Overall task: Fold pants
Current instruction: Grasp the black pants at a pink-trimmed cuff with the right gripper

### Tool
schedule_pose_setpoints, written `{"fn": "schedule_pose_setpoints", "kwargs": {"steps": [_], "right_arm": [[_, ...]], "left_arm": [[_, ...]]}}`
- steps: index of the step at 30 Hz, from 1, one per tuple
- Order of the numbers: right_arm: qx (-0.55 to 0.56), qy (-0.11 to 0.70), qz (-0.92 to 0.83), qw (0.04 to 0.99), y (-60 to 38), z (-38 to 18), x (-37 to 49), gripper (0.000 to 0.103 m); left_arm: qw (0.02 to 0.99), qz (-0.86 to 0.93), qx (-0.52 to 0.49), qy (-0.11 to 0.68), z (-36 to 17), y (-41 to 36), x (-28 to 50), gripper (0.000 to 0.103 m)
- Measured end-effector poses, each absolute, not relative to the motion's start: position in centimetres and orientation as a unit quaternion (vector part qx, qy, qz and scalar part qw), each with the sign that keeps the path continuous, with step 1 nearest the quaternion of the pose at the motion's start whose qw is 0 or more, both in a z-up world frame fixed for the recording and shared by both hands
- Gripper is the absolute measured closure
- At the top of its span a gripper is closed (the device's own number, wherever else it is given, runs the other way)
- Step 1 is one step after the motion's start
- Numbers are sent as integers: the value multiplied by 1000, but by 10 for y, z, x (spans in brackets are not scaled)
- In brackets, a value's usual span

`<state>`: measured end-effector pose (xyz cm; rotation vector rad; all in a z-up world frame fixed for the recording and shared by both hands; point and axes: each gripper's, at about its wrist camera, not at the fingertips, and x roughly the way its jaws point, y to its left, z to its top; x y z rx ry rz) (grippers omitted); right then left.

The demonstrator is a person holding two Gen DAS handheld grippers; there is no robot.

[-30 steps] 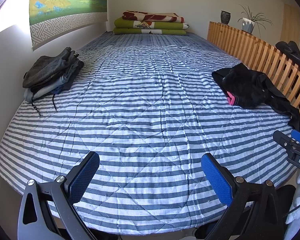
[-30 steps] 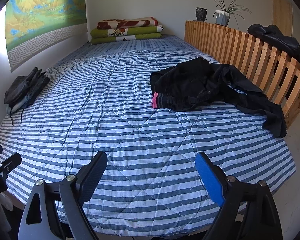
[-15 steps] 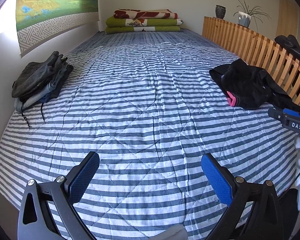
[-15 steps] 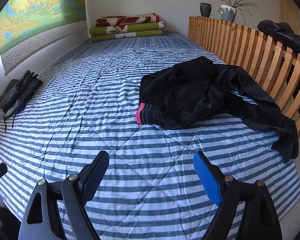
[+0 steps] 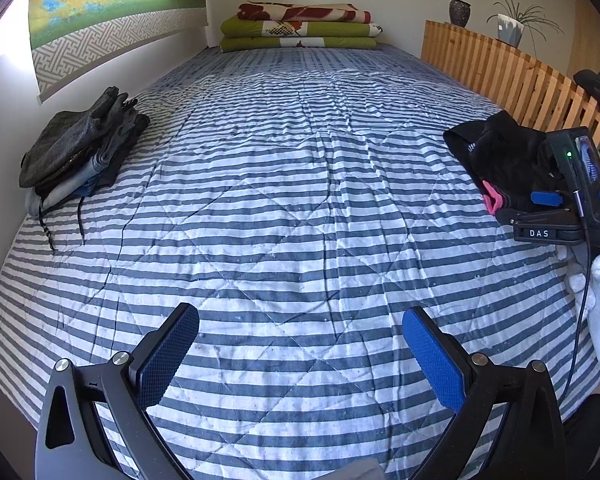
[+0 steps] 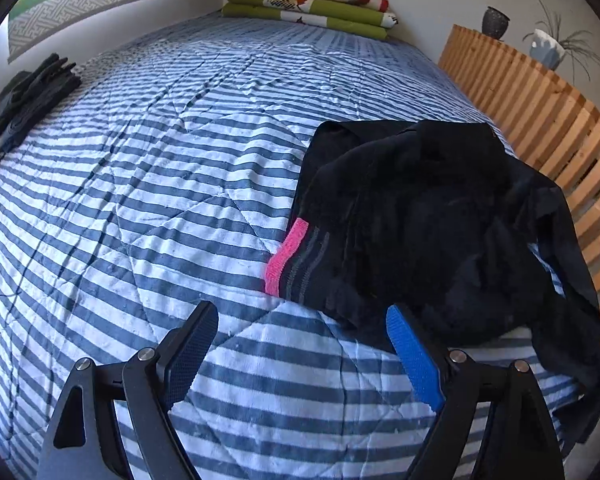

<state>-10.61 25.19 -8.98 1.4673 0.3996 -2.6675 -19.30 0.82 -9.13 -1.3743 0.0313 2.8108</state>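
Crumpled black pants [image 6: 428, 220] with a pink waistband edge [image 6: 286, 256] lie in a heap on the right side of the striped bed [image 6: 160, 184], near the wooden slat rail. My right gripper [image 6: 302, 344] is open just short of the heap, its blue right pad close to the black cloth, nothing between its fingers. In the left wrist view the same pants [image 5: 500, 156] lie far right, partly hidden behind the right gripper's body [image 5: 568, 200]. My left gripper [image 5: 300, 344] hangs open over the bare quilt [image 5: 284, 184] near the foot of the bed.
A stack of folded dark and grey clothes [image 5: 76, 148] sits at the bed's left edge by the wall. Folded green and red blankets [image 5: 300, 26] lie at the head. A wooden slat rail [image 6: 540, 120] runs along the right side, with a pot and a plant beyond.
The right gripper has moved forward and down toward the black pants, which now fill much of its view. The left gripper has advanced a little over the quilt. Both stay open.
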Motion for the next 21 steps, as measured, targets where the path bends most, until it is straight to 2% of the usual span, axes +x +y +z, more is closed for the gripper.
{"fn": "schedule_pose_setpoints", "kwargs": {"steps": [3, 6, 8, 10, 13, 16, 21], "right_arm": [[473, 168, -865, 22, 253, -97, -119, 20], [490, 164, -856, 21, 267, -106, -133, 22], [506, 131, -851, 47, 279, -110, -138, 33], [514, 93, -850, 69, 288, -108, -139, 52], [517, 57, -851, 68, 296, -105, -140, 67], [518, 14, -853, 63, 307, -100, -139, 79], [508, -21, -859, 55, 312, -84, -121, 84]], "left_arm": [[8, 899, -439, 8, -92, 9, -200, 0], [14, 899, -437, 9, -93, 14, -206, 0], [19, 899, -437, 9, -94, 18, -210, 0], [26, 898, -439, 10, -96, 23, -212, 0], [38, 897, -441, 15, -99, 29, -212, 0], [42, 898, -437, 17, -98, 28, -209, 0], [40, 900, -433, 11, -94, 15, -199, 0]]}}
